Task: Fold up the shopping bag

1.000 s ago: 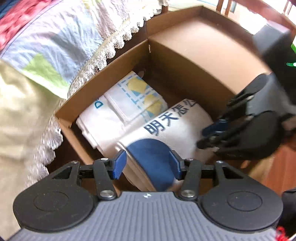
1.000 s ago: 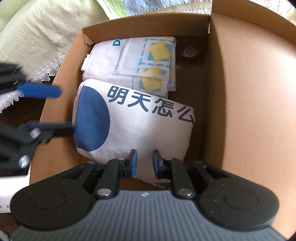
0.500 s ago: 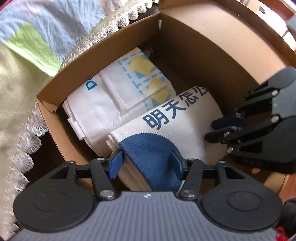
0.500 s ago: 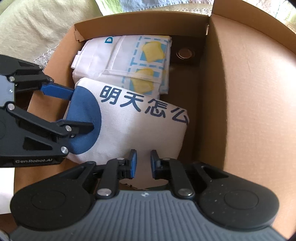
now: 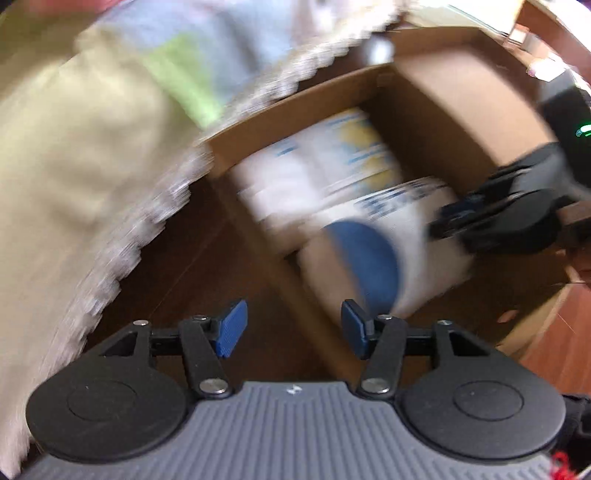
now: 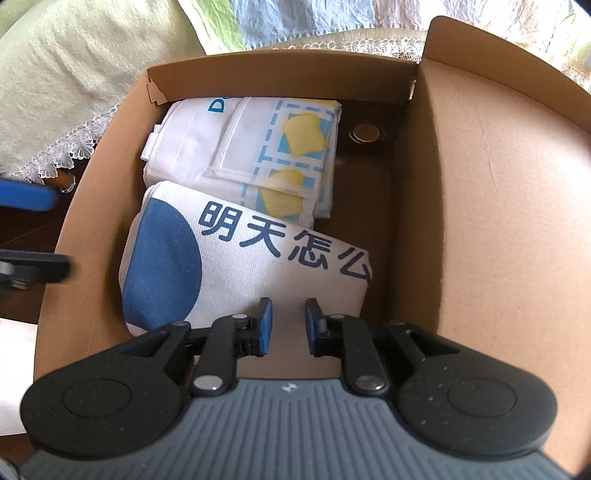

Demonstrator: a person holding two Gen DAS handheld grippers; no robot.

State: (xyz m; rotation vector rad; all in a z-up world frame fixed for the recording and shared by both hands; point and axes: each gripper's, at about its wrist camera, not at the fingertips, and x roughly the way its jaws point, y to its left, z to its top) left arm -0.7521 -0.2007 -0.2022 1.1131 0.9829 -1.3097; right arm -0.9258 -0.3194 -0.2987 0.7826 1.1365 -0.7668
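A folded white shopping bag with a blue circle and dark blue characters [image 6: 243, 266] lies in a brown cardboard box [image 6: 480, 184]. It leans on a second folded white bag with yellow toast prints [image 6: 266, 147] behind it. My right gripper [image 6: 288, 326] sits over the near edge of the blue-circle bag, its jaws a small gap apart with nothing clamped between them. My left gripper [image 5: 291, 328] is open and empty, outside the box's left wall. The left wrist view is blurred; the bag [image 5: 373, 251] and the right gripper [image 5: 491, 218] show there.
A cream cloth with lace trim [image 6: 66, 96] and a patchwork quilt [image 6: 295, 18] lie behind and left of the box. A round metal disc [image 6: 365, 132] sits on the box's dark floor at the back. The box's tall right flap [image 6: 517, 221] stands beside my right gripper.
My left gripper has let go of the blue-circle bag and pulled back out of the box to the left. My right gripper's jaws have opened slightly. The bag lies in the box.
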